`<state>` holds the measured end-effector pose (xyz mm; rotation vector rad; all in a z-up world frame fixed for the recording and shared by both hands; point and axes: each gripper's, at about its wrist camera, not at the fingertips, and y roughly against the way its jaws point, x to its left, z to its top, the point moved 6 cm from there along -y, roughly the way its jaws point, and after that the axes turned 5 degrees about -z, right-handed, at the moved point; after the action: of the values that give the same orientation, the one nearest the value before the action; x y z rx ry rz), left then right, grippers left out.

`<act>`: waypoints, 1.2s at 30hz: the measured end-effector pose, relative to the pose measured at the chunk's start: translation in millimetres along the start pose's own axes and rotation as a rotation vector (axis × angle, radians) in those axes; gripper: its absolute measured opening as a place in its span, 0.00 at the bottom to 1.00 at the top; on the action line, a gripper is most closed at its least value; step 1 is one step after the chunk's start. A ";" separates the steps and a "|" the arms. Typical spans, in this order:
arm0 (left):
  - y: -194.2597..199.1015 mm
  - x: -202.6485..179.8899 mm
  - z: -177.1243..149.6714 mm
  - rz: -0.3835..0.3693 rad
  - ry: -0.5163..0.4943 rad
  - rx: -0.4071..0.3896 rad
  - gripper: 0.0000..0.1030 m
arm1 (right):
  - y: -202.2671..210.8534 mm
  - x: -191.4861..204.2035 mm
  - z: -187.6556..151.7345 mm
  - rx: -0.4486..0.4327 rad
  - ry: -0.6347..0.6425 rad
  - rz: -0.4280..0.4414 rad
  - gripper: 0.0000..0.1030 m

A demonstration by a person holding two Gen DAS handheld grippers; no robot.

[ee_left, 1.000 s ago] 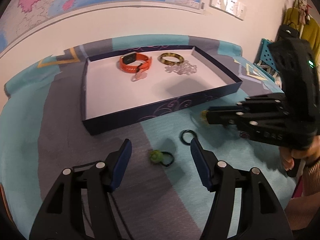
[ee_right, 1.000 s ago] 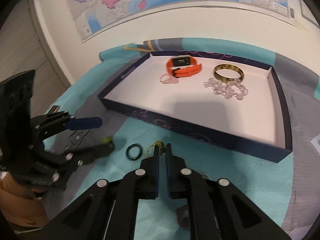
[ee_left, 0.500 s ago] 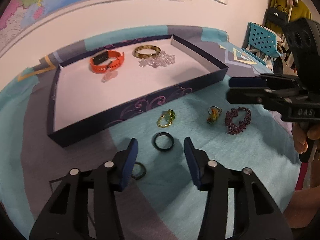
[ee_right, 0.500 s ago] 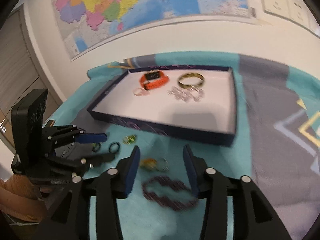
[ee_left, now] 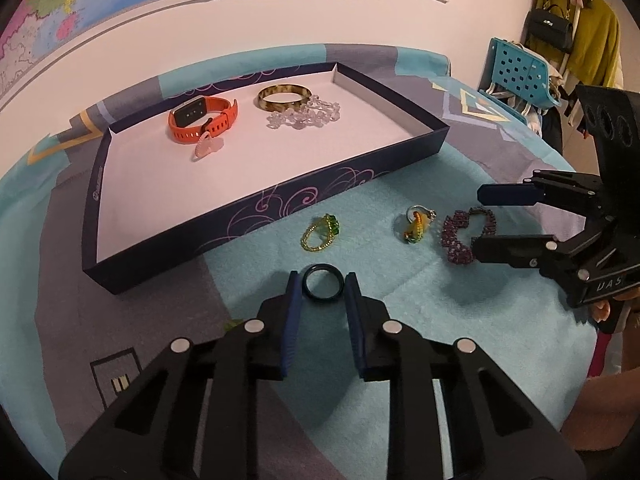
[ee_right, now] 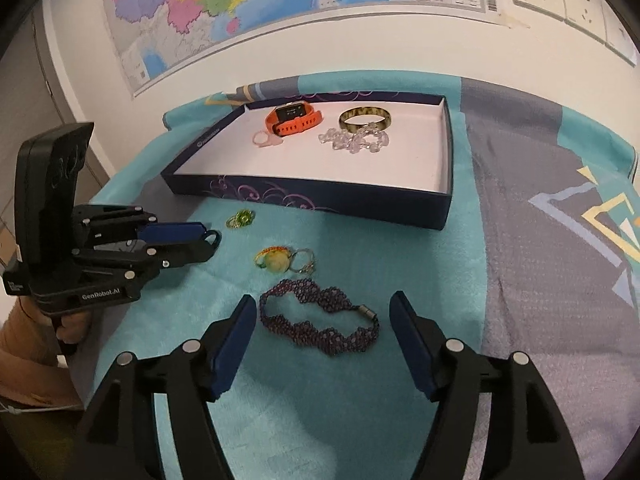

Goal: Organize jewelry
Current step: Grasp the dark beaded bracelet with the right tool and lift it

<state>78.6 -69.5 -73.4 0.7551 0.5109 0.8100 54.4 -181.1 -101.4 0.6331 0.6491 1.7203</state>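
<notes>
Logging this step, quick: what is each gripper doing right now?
Left gripper: closing around the black ring, not clearly gripping yet.
Right gripper: opening, empty, straddling the purple bracelet.

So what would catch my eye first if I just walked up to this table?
Probably the dark blue tray at the back of the teal cloth, holding an orange watch, a tortoiseshell bangle and clear beads. Then the two black tongs in front: the left tongs closing around a small black ring, the right tongs opening over a purple beaded bracelet.
</notes>
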 end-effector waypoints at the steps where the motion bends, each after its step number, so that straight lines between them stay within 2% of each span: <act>1: 0.4 -0.2 -0.4 0.000 0.001 -0.001 0.22 | -1.1 1.1 -0.8 0.005 0.007 -0.007 0.65; 8: 3.6 0.1 -3.2 -0.005 0.016 -0.005 0.22 | -5.1 11.4 -3.7 0.014 0.053 -0.046 0.63; 17: 6.2 2.2 -4.7 -0.009 0.042 -0.013 0.22 | -4.7 11.0 -4.0 0.012 0.075 -0.078 0.29; 19: 7.0 2.4 -4.7 -0.009 0.048 -0.016 0.22 | -4.1 9.5 -3.9 0.012 0.068 -0.075 0.14; 24: 8.8 4.5 -5.6 -0.010 0.057 -0.022 0.22 | -1.4 5.2 -4.0 0.008 0.024 -0.029 0.10; 25: 9.1 4.9 -5.6 -0.011 0.059 -0.023 0.22 | -0.3 5.2 -3.7 0.006 0.017 -0.021 0.04; 36: 19.0 6.5 -3.7 -0.019 0.070 -0.053 0.22 | 20.4 -0.9 12.5 -0.059 -0.050 0.042 0.03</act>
<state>71.4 -54.1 -62.1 0.6746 0.5563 0.8316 49.6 -185.1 -78.3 0.6505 0.5516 1.7502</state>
